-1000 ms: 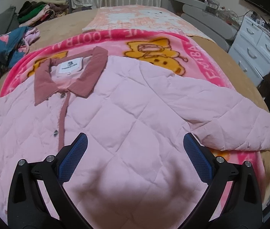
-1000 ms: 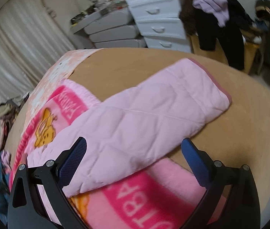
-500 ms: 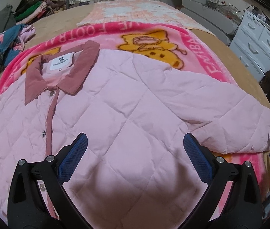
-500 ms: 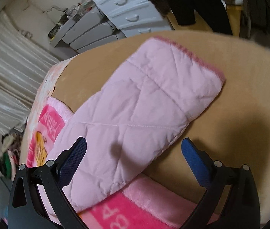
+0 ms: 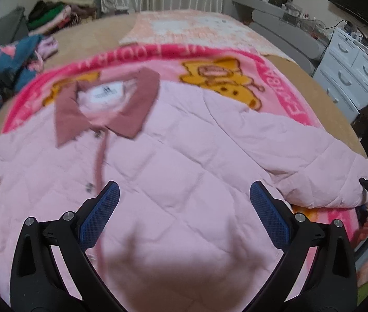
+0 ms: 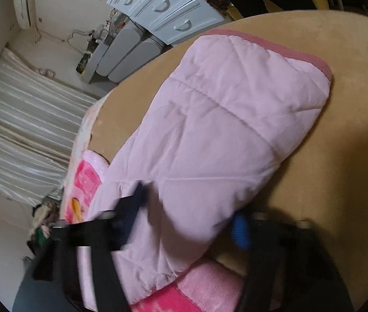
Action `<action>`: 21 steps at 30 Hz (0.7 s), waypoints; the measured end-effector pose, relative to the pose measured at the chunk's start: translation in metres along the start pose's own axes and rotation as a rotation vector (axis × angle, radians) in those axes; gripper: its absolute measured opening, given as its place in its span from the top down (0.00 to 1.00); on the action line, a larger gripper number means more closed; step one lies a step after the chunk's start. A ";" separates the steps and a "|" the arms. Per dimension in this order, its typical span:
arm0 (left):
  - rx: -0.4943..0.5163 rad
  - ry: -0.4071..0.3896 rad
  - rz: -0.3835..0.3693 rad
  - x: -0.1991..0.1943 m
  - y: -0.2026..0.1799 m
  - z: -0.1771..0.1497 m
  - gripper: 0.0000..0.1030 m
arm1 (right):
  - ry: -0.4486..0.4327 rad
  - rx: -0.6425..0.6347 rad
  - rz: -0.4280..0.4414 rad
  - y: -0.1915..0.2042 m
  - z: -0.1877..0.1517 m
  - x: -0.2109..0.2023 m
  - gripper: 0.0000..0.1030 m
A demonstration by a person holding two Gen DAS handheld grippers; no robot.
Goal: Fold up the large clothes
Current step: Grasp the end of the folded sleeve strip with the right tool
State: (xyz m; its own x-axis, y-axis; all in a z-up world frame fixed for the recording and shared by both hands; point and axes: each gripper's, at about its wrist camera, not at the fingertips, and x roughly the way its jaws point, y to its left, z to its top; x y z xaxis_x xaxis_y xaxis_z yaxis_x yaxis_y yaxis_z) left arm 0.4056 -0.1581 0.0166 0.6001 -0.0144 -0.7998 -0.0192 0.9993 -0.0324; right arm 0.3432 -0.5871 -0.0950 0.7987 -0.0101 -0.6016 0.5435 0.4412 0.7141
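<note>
Pink quilted sleeve sits between the just-closing right gripper jaws; left gripper hovers spread wide.

Both views are lit by soft, even indoor light, with no glare. Left wrist view: strong fisheye bowing and black vignette in the corners; mild motion blur softens the pink quilted jacket, most at its collar; a broad diffuse shadow darkens the lower centre. Right wrist view: heavier blur smears the right gripper at lower centre, its fingers ghosted; a dim shadow covers the tan bed cover at right. The curtain at left appears brightest.
</note>
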 end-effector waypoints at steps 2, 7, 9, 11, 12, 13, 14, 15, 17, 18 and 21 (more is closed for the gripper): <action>0.004 -0.009 0.006 -0.007 0.006 0.002 0.09 | -0.013 -0.043 0.006 0.007 0.001 -0.005 0.75; 0.017 -0.061 0.036 -0.030 0.027 0.006 0.09 | -0.091 -0.184 0.058 0.050 -0.002 -0.032 0.82; 0.003 -0.075 0.043 -0.038 0.038 0.006 0.09 | -0.110 -0.236 0.102 0.071 -0.006 -0.046 0.83; -0.012 -0.076 0.041 -0.042 0.047 0.006 0.09 | -0.120 -0.278 0.143 0.088 -0.010 -0.057 0.84; -0.019 -0.076 0.040 -0.045 0.052 0.005 0.09 | -0.125 -0.301 0.164 0.097 -0.013 -0.062 0.84; -0.024 -0.079 0.042 -0.048 0.058 0.004 0.09 | -0.127 -0.319 0.178 0.103 -0.015 -0.067 0.84; -0.025 -0.082 0.044 -0.050 0.061 0.004 0.09 | -0.134 -0.351 0.195 0.113 -0.019 -0.074 0.84; -0.026 -0.085 0.047 -0.052 0.064 0.004 0.09 | -0.142 -0.373 0.205 0.121 -0.021 -0.079 0.84; -0.032 -0.086 0.047 -0.056 0.073 0.002 0.09 | -0.156 -0.427 0.237 0.138 -0.030 -0.090 0.84; -0.037 -0.083 0.043 -0.057 0.076 0.002 0.09 | -0.158 -0.446 0.252 0.146 -0.034 -0.095 0.84; -0.052 -0.096 0.046 -0.064 0.089 0.002 0.09 | -0.154 -0.482 0.286 0.165 -0.042 -0.101 0.85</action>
State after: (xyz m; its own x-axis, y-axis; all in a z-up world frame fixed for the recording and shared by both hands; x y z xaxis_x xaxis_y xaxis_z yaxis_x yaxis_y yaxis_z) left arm 0.3673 -0.0677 0.0659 0.6717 0.0369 -0.7399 -0.0884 0.9956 -0.0306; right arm 0.3411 -0.4754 0.0691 0.9446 0.0549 -0.3236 0.1503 0.8041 0.5752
